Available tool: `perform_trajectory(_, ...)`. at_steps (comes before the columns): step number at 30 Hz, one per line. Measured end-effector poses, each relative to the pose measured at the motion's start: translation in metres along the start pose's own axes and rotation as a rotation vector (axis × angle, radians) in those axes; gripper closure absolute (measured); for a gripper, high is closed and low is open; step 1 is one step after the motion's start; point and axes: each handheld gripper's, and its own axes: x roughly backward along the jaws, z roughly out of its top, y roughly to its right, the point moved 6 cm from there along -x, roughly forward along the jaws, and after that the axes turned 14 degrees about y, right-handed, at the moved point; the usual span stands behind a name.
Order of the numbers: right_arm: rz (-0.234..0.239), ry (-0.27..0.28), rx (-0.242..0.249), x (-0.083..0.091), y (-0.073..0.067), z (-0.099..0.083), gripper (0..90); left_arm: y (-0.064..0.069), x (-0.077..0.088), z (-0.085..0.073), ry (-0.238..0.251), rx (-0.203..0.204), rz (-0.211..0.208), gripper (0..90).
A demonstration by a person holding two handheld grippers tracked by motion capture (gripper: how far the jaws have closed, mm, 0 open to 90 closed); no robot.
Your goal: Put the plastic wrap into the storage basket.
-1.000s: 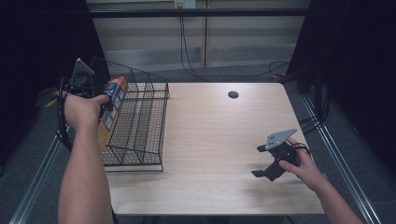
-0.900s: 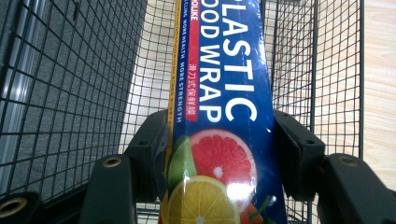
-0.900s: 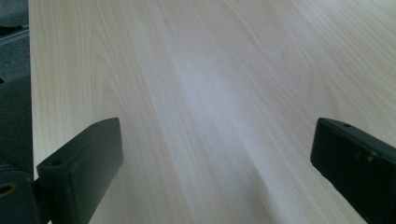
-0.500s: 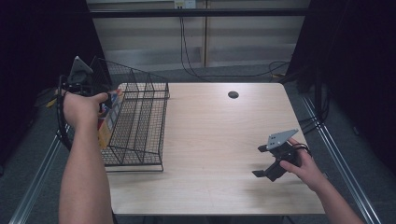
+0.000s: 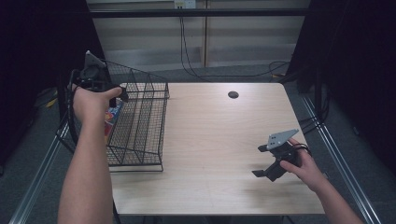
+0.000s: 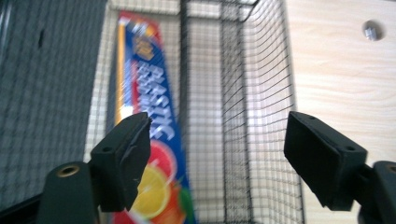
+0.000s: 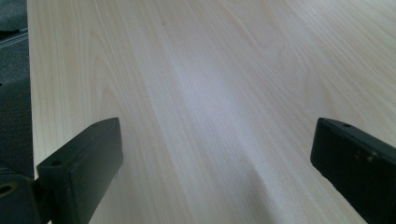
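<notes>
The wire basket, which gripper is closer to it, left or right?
Left. The left gripper hangs over the wire basket; the right gripper sits across the table, well away.

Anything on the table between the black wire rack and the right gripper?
Nothing: high view shows bare light wood tabletop between black wire rack and right gripper.

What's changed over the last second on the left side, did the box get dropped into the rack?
Yes. The colourful box that the left claw held upright a second ago has been let go and now sits down in the wire rack's leftmost slot. The left claw is open above it. The right claw stayed open, low over the table.
</notes>
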Motion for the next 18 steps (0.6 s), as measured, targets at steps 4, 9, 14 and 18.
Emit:
perform_trajectory(4, 0.001, -0.001, 0.001, 0.000, 0.000, -0.001, 2.3, 0.013, -0.003, 0.001, 0.008, -0.014, -0.038, 18.4)
perform_trajectory(9, 0.002, 0.005, -0.008, 0.001, 0.000, -0.001, 2.3, 0.032, -0.005, 0.002, 0.020, -0.051, -0.093, 14.8)
perform_trajectory(14, -0.003, 0.012, -0.010, 0.002, 0.000, -0.001, 2.3, 0.050, -0.009, 0.003, 0.045, -0.073, -0.149, 9.9)
perform_trajectory(18, -0.008, 0.008, -0.008, 0.002, 0.000, -0.002, 2.3, 0.061, -0.012, 0.000, 0.040, -0.108, -0.172, 8.8)
